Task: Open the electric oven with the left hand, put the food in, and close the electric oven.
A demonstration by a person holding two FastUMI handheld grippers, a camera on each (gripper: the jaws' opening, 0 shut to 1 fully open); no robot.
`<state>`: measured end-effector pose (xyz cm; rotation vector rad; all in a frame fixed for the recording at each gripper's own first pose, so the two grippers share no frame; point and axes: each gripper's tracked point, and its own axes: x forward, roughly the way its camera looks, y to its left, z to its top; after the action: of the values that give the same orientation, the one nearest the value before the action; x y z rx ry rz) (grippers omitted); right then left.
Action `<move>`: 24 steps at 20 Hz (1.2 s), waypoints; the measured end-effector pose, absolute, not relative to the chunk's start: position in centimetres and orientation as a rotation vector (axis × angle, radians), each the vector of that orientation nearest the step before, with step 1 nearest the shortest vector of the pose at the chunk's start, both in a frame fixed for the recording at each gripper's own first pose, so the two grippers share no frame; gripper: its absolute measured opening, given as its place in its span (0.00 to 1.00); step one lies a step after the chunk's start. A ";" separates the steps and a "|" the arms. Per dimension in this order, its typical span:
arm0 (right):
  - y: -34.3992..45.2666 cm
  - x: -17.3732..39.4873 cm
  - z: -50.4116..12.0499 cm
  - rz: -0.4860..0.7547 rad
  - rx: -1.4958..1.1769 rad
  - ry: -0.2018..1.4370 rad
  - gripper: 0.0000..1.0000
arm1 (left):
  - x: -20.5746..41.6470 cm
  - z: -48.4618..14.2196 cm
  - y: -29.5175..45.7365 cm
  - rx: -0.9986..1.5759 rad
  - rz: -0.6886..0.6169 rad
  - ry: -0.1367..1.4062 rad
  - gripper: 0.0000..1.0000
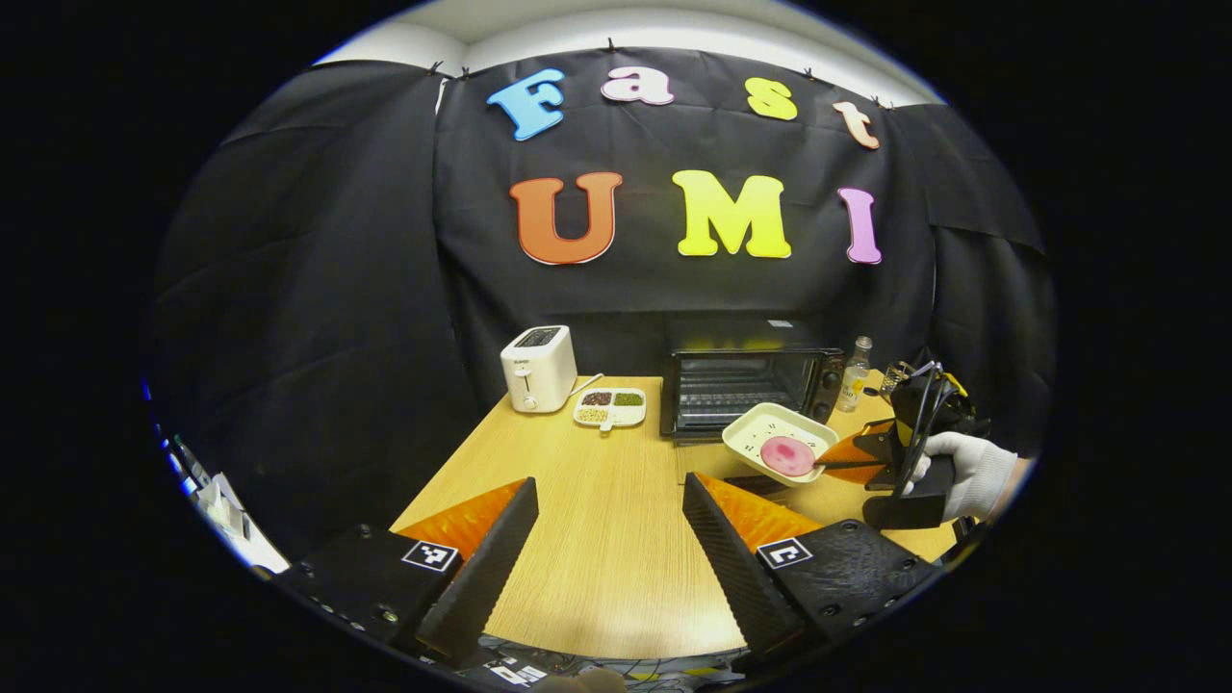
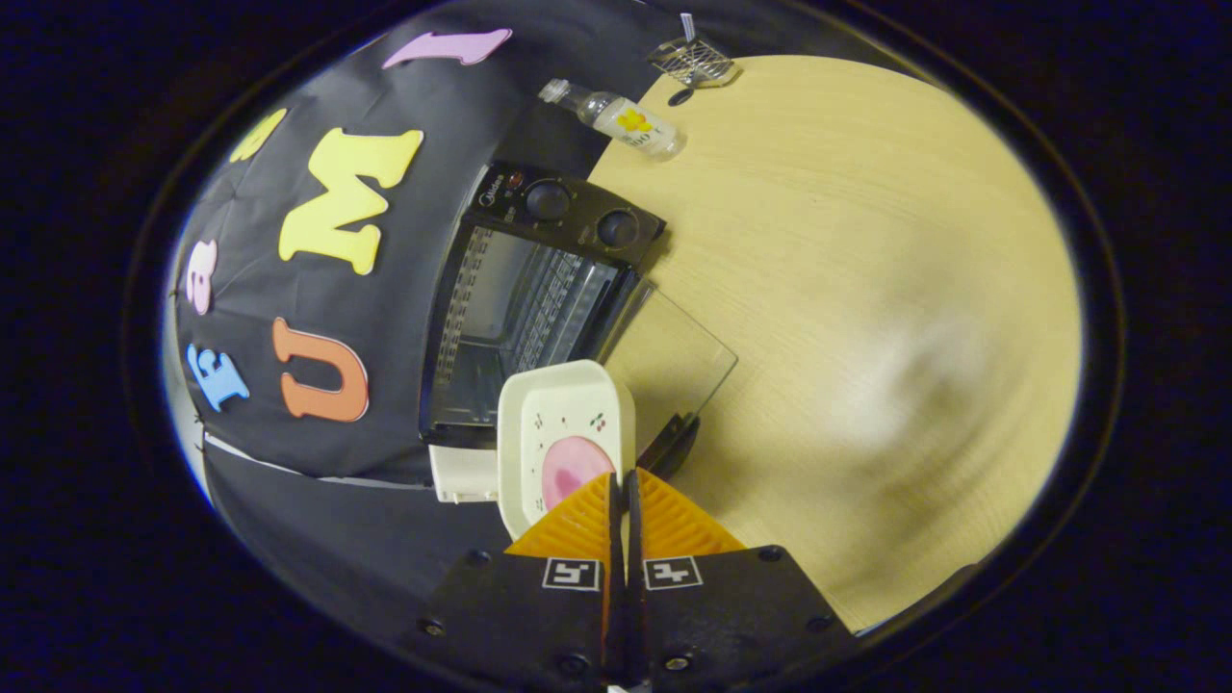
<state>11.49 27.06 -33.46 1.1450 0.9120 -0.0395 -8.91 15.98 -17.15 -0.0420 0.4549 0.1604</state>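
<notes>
The left hand-held gripper (image 1: pixel 610 539) has its two fingers spread wide apart with nothing between them, pointing forward and level. In the left gripper view, the right hand-held gripper (image 1: pixel 835 464) sits off to the right, held by a gloved hand (image 1: pixel 967 472) wrapped around its handle, its fingers pointing left. In the right gripper view, the right hand-held gripper (image 2: pixel 624 491) is rolled sideways, its fingers pressed nearly together, pinching the rim of a dish (image 2: pixel 563 423).

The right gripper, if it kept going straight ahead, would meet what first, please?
Probably the open black electric oven: the right gripper, shut on the white tray, points at its cavity, though depth is unclear.
</notes>
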 end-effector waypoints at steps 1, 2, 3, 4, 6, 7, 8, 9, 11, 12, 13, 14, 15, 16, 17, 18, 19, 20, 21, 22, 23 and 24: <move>27.4 12.3 -33.7 -0.042 1.145 0.909 0.04 | -8.7 -17.3 16.3 -0.039 0.170 0.458 0.97; 27.6 13.2 -33.9 -0.047 1.148 0.907 0.04 | -8.6 -17.3 16.6 -0.036 0.180 0.461 0.97; 27.8 14.1 -34.2 -0.055 1.152 0.906 0.04 | -8.5 -17.3 16.8 -0.037 0.187 0.462 0.97; 27.9 15.1 -34.4 -0.064 1.157 0.905 0.04 | -8.2 -17.2 16.7 -0.038 0.191 0.459 0.96; 28.0 17.4 -34.8 -0.080 1.168 0.889 0.04 | -7.5 -17.1 16.7 -0.038 0.196 0.455 0.97; 28.1 18.6 -34.9 -0.080 1.173 0.875 0.04 | -7.3 -17.2 16.7 -0.041 0.205 0.459 0.97; 28.1 19.8 -34.8 -0.077 1.173 0.862 0.04 | -7.0 -17.3 16.8 -0.046 0.213 0.462 0.96; 28.3 21.2 -34.9 -0.072 1.171 0.850 0.04 | -6.7 -17.4 16.7 -0.050 0.222 0.464 0.97; 28.5 23.8 -35.1 -0.063 1.171 0.816 0.04 | -6.1 -17.7 16.6 -0.054 0.234 0.471 0.97; 28.6 25.0 -35.3 -0.056 1.177 0.802 0.04 | -5.9 -17.9 16.7 -0.053 0.240 0.476 0.97; 28.8 26.3 -35.3 -0.044 1.186 0.784 0.04 | -5.6 -18.0 16.6 -0.051 0.241 0.477 0.97; 28.9 27.5 -35.4 -0.031 1.193 0.757 0.04 | -5.5 -18.0 16.7 -0.045 0.247 0.479 0.97; 28.9 28.5 -35.3 -0.016 1.200 0.734 0.04 | -5.4 -18.1 16.8 -0.041 0.253 0.486 0.97; 28.9 29.5 -35.4 -0.011 1.205 0.710 0.04 | -5.3 -18.2 17.1 -0.040 0.263 0.490 0.97; 28.9 30.5 -35.2 -0.001 1.202 0.684 0.04 | -5.2 -18.2 17.2 -0.043 0.272 0.492 0.97; 28.8 31.1 -34.9 0.014 1.195 0.655 0.05 | -5.1 -18.2 17.3 -0.048 0.281 0.491 0.96; 28.8 31.7 -34.6 0.037 1.190 0.638 0.06 | -5.2 -18.2 17.5 -0.051 0.293 0.493 0.96; 29.1 32.0 -34.3 0.064 1.192 0.625 0.09 | -5.3 -18.4 17.7 -0.056 0.302 0.494 0.97; 29.0 32.2 -34.0 0.080 1.195 0.617 0.12 | -5.4 -18.5 17.8 -0.061 0.312 0.495 0.97; 29.0 32.1 -33.8 0.088 1.201 0.612 0.16 | -5.4 -18.5 17.7 -0.069 0.315 0.496 0.97; 29.0 32.0 -33.6 0.100 1.207 0.614 0.19 | -5.5 -18.4 17.7 -0.073 0.318 0.497 0.97; 28.8 31.8 -33.0 0.112 1.210 0.610 0.30 | -5.5 -18.4 17.7 -0.074 0.319 0.495 0.96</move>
<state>31.79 28.77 -33.00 1.2098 0.6097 0.1122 -5.48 17.71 -18.44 -0.0736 0.4947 0.3188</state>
